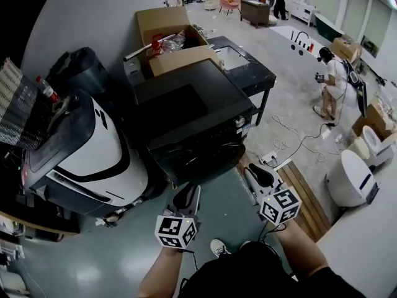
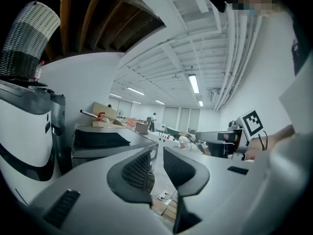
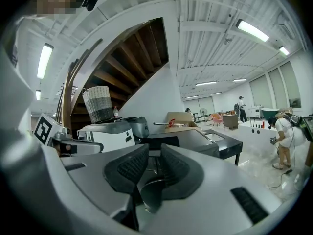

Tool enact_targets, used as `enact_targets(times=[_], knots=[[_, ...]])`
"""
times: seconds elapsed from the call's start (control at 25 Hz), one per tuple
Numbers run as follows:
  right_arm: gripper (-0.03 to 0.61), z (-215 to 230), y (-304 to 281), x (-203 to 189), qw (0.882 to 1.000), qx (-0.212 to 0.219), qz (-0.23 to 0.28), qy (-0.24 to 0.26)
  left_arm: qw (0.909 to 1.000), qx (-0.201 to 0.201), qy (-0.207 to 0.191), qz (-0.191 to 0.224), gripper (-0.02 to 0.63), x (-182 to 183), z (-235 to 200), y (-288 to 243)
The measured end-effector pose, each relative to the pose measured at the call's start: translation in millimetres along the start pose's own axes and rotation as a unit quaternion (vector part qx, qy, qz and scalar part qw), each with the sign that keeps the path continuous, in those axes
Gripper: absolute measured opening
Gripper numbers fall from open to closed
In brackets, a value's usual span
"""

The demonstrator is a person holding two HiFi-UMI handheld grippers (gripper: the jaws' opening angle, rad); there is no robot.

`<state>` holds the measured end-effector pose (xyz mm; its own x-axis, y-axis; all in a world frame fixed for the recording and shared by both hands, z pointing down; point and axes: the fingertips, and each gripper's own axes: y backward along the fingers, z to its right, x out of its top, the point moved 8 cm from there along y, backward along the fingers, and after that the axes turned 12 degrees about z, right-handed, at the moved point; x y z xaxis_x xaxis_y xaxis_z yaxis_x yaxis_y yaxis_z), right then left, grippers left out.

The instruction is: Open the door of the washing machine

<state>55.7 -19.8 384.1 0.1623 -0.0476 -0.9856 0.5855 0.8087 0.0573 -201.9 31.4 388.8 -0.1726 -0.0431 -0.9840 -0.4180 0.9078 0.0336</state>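
Observation:
A black box-shaped washing machine [image 1: 192,113] stands in the middle of the head view, its dark front [image 1: 205,157] facing me and its door shut. My left gripper [image 1: 187,198] hovers just short of that front, low and to the left. My right gripper [image 1: 258,176] is held beside the machine's lower right corner. Both grippers have their jaws slightly apart with nothing between them. The left gripper view looks past the left gripper [image 2: 157,161] to the machine's top [image 2: 105,140]. The right gripper [image 3: 154,164] points level at the same machine [image 3: 188,140].
A white and black appliance [image 1: 84,157] stands close on the left, a woven basket [image 1: 15,107] above it. An open cardboard box [image 1: 170,39] and a black table [image 1: 248,67] sit behind the machine. A power strip and cables [image 1: 270,159] lie on the floor. A person [image 1: 332,79] stands at the right.

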Motion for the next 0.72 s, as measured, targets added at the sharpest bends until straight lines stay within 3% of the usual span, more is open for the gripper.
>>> enact_targets(times=[0.28,0.72], knots=[[0.177,-10.7,-13.3,-6.7,0.999,0.014,-0.017,0.027,0.9999,-0.007,0.006,-0.005,0.201,-6.3,-12.1,-0.8],[0.215,5.9,-37.4,-11.8,0.997,0.050,-0.025,0.060,0.9999,0.000,0.002,-0.013,0.238,-16.5,-15.7,-7.6]])
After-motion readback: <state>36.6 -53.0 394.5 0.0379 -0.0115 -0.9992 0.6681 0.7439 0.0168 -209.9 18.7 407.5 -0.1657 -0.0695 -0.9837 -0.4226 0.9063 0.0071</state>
